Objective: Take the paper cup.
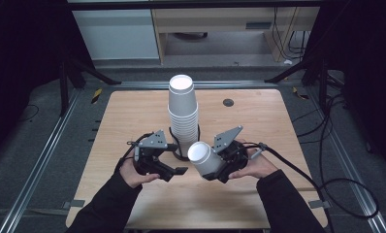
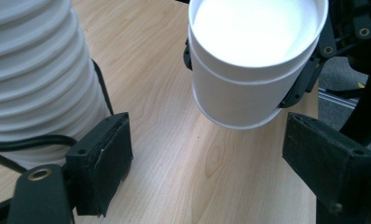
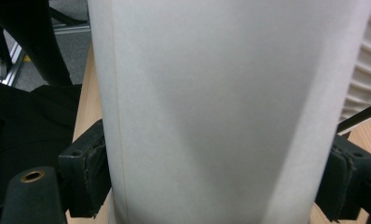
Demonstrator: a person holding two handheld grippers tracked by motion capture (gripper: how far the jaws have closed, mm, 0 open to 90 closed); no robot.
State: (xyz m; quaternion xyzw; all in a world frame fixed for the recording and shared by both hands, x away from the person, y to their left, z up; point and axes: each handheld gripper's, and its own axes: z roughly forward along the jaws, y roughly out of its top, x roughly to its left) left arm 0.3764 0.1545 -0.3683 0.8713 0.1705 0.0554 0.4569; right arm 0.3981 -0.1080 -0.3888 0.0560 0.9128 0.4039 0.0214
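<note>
A tall stack of white paper cups (image 1: 183, 109) stands upright at the middle of the wooden table (image 1: 259, 126). My right gripper (image 1: 216, 164) is shut on a single white paper cup (image 1: 202, 156), held tilted with its open mouth toward the left gripper. In the right gripper view the cup's wall (image 3: 221, 107) sits between both pads (image 3: 88, 177) of my right gripper (image 3: 211, 182). My left gripper (image 1: 176, 159) is open just left of that cup, with nothing between its jaws. In the left gripper view the held cup (image 2: 249, 70) hangs ahead of my left gripper (image 2: 207, 158), and the stack (image 2: 34, 70) is at the left.
A black cable (image 1: 177, 148) loops on the table at the stack's base. A round dark grommet (image 1: 228, 102) sits near the table's far edge. Metal rails (image 1: 40, 155) and loose cables (image 1: 336, 184) run on the floor beside the table.
</note>
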